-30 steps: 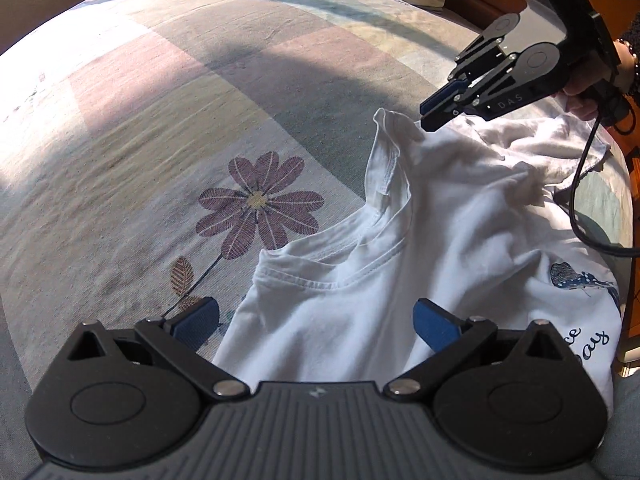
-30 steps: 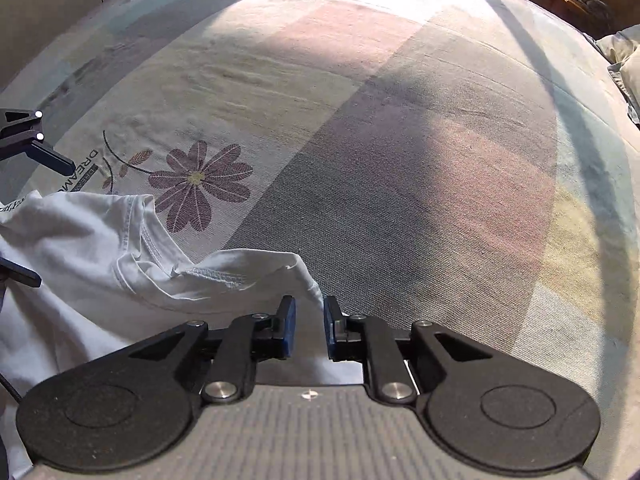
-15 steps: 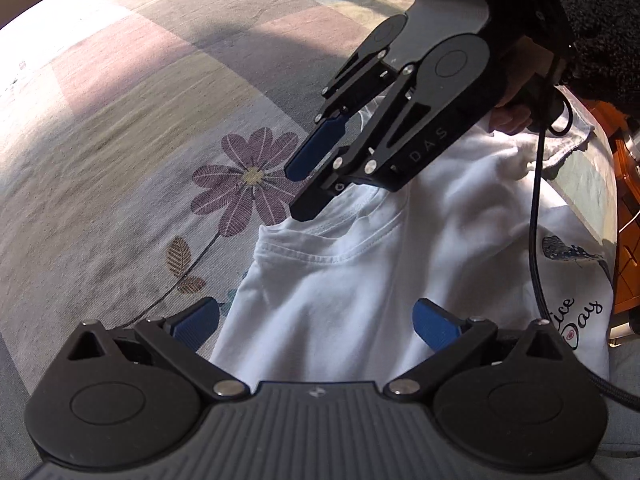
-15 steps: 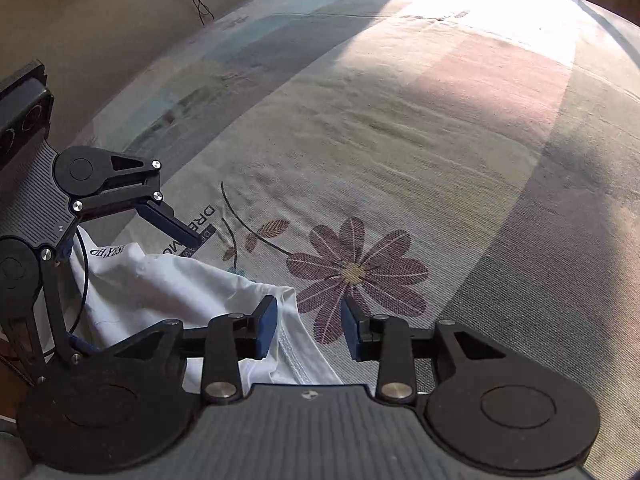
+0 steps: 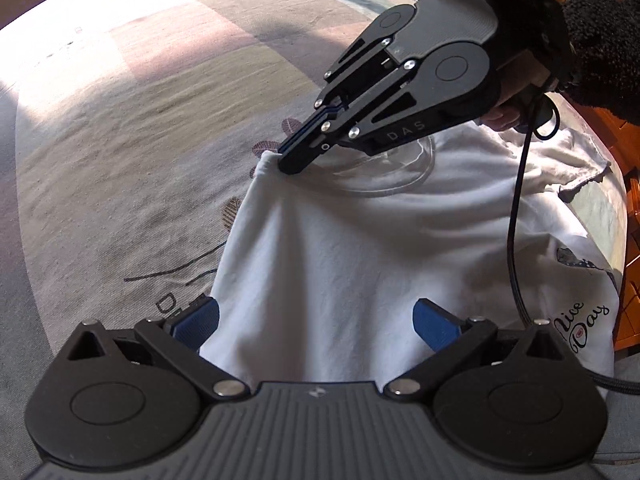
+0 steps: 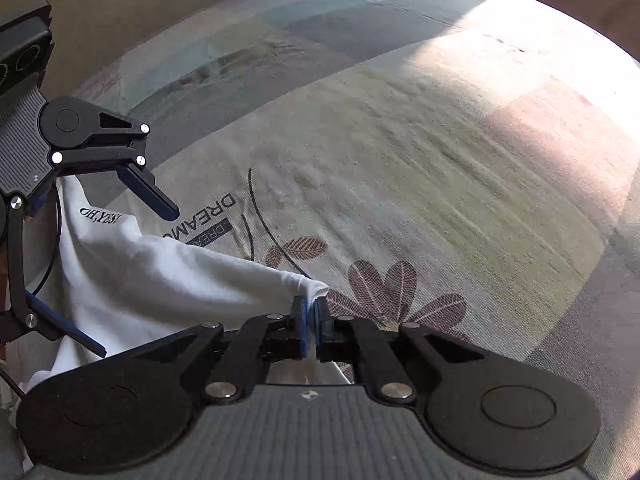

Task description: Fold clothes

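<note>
1. Looking down the left wrist view: left tool (image 5: 316, 320) at 6 o'clock, blue pads (image 5: 198, 320) standing wide apart, nothing pinched. White T-shirt (image 5: 360, 264) lies under and between the fingers, not gripped.
2. T-shirt spreads from 6 o'clock up to centre frame, resting on the bed (image 5: 120, 152). Printed script "Nice Day" and a small blue motif sit on the cloth near 4 o'clock. Neckline curves near centre, partly under the other tool.
3. Right tool (image 5: 286, 158) comes in from 1 o'clock, fingers together, clamped on a corner of the T-shirt just above centre. Cloth is drawn into a taut peak at that pinch, with folds running down toward 6 o'clock.
4. Hand (image 5: 508, 112) holds the right tool's grip at 2 o'clock, dark fuzzy sleeve (image 5: 600, 40) behind it. Black cable (image 5: 516, 216) hangs down across the shirt toward 4 o'clock.
5. Right wrist view confirms: pads shut on the white corner at 6 o'clock; left tool's open fingers at 9 o'clock.
6. Bedcover shows flower (image 6: 392, 292), leaf and "DREAM" lettering near the shirt; pastel colour blocks and a bright sun patch farther off toward 12 to 2 o'clock.
</note>
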`<state>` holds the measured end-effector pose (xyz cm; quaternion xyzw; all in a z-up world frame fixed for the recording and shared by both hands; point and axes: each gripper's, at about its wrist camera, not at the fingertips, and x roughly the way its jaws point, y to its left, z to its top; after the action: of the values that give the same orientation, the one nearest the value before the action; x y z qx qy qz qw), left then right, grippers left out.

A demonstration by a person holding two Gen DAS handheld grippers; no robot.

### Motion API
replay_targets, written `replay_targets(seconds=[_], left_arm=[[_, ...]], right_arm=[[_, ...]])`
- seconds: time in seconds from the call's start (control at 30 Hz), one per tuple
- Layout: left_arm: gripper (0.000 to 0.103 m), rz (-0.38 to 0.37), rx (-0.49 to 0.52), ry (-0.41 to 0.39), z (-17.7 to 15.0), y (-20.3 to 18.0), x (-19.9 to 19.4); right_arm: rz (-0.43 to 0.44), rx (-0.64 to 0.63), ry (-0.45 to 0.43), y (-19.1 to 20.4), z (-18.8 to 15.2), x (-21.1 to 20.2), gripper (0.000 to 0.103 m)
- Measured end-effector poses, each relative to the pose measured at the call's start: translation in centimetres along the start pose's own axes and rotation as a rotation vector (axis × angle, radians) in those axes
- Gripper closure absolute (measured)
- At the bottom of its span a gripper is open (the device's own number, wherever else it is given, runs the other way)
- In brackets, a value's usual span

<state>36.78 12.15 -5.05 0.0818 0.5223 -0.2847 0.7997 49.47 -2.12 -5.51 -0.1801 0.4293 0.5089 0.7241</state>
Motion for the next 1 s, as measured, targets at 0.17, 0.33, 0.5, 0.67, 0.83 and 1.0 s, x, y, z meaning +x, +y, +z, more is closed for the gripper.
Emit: replay_targets(seconds=[0.17, 0.33, 0.5, 0.67, 0.83, 1.0], left_arm=[[0.001, -0.003, -0.003, -0.029, 0.9, 1.4, 0.1], [0.001, -0.077, 0.040, -0.001, 3.0, 3.6, 1.7], [0.001, -0.277, 0.037, 0.090, 6.1, 6.8, 5.3], [0.001, -0.465, -0.082, 0.280, 8.8, 10.1, 9.1], [0.001, -0.579, -0.054, 0.423, 10.7, 10.0, 10.9], [0.001, -0.701, -0.120, 0.520, 12.1, 10.4, 13.9]], right_arm=[[-0.011, 0.016, 0.015, -0.7, 0.4, 0.1, 0.093], [-0.032, 0.123, -0.001, -1.9, -1.4, -2.1, 0.083], [-0.075, 0.195, 0.015, -3.3, -3.5, -3.7, 0.082], [-0.106, 0.232, 0.005, -4.4, -5.0, -4.7, 0.079], [-0.118, 0.275, -0.024, -5.0, -6.2, -5.5, 0.074], [-0.123, 0.315, -0.038, -5.4, -7.2, -5.7, 0.072]])
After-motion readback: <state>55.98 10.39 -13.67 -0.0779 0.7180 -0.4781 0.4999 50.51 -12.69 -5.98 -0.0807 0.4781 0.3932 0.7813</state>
